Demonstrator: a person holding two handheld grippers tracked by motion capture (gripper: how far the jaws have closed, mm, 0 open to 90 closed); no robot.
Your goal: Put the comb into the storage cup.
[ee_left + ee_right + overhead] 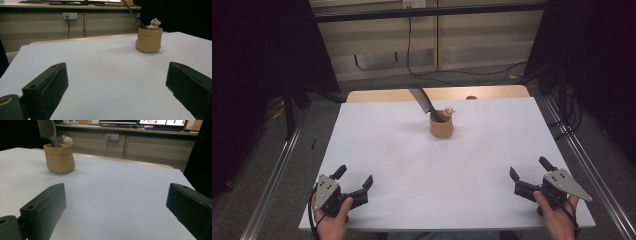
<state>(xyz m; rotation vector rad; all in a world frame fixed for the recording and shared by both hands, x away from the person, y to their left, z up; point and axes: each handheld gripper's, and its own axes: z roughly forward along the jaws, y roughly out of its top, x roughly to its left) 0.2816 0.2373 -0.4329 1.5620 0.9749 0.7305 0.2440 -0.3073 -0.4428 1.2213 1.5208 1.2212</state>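
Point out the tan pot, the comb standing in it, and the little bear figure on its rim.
tan pot [149, 41], left gripper view, middle of its front wall.
comb [47, 128], right gripper view, on its toothed upper part.
bear figure [155, 24], left gripper view, on its head and body above the rim.

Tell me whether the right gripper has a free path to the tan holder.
Probably yes: the right gripper is open, and bare white tabletop lies between it and the tan holder.

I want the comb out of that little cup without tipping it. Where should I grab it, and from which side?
Probably grip the comb by its toothed upper part, which sticks out above the cup. It leans away to the left, so come from above left and pull along that slant.
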